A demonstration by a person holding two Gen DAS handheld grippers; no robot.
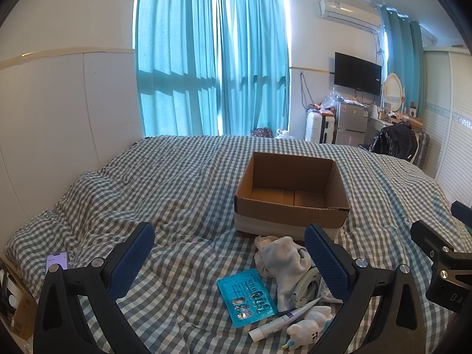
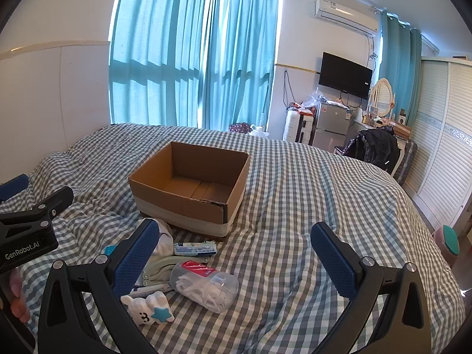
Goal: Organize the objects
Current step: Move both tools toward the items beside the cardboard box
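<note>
An open cardboard box [image 1: 290,206] [image 2: 188,197] sits empty on the checked bed. In front of it lies a small pile: a white sock [image 1: 283,258], a teal blister card [image 1: 246,298], a white tube [image 1: 283,321], a white bear toy [image 1: 309,327] [image 2: 149,306], a clear floss-pick jar [image 2: 206,284], a flat blue-white pack [image 2: 194,248] and a pale folded clip [image 2: 157,270]. My left gripper [image 1: 230,262] is open and empty above the pile's left side. My right gripper [image 2: 236,261] is open and empty, just right of the pile.
A phone [image 1: 57,261] lies at the bed's left edge. The checked duvet [image 2: 309,194] is rumpled at the left. Beyond the bed stand a fridge [image 2: 332,128], a chair with a black jacket [image 2: 376,146] and a wardrobe [image 2: 442,159].
</note>
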